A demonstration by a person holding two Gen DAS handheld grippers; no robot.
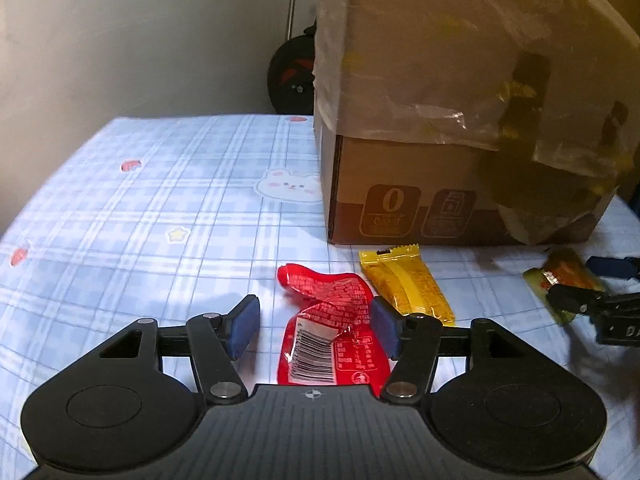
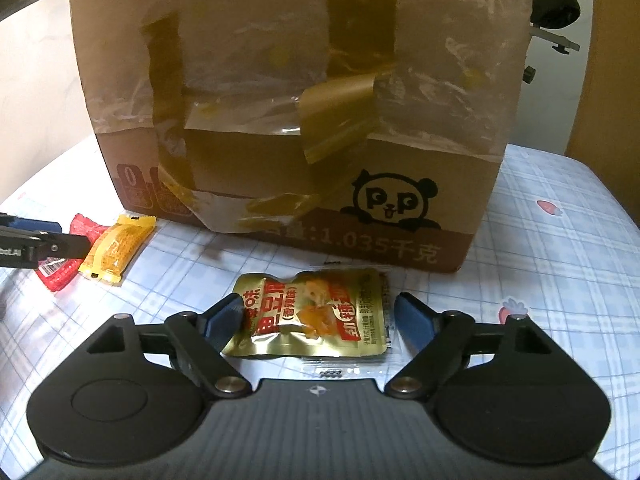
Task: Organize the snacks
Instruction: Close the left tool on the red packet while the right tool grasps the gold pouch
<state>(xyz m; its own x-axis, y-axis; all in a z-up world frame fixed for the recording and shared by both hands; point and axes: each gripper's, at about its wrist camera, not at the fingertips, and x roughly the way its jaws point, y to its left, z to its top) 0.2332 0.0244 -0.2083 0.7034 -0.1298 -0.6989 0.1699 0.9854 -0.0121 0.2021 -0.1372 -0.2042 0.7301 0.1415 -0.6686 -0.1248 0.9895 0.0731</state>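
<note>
Three snack packets show in all, each lying flat on the blue plaid cloth (image 1: pixel 160 200) in front of one cardboard box (image 1: pixel 440 200). The red packet (image 1: pixel 332 332) lies between the spread pads of the left hand-held gripper (image 1: pixel 316 326), which is wide open and grips nothing; its near end is cut off by the gripper body. The yellow packet (image 1: pixel 404 286) lies just beside it, toward the box, its lower corner hidden behind the right pad. The gold packet (image 2: pixel 316 312) sits between the fingers of the right hand-held gripper (image 2: pixel 320 320), also wide open, with the left pad touching or nearly touching the packet's edge; I cannot tell which. In the left wrist view that gold packet is smeared by blur and partly covered by the other gripper's finger.

The box's upper half is draped in crinkled clear plastic and brown tape, so its top and contents cannot be seen. One panda logo and some faded print show on its front. What lies under the cloth cannot be made out.
</note>
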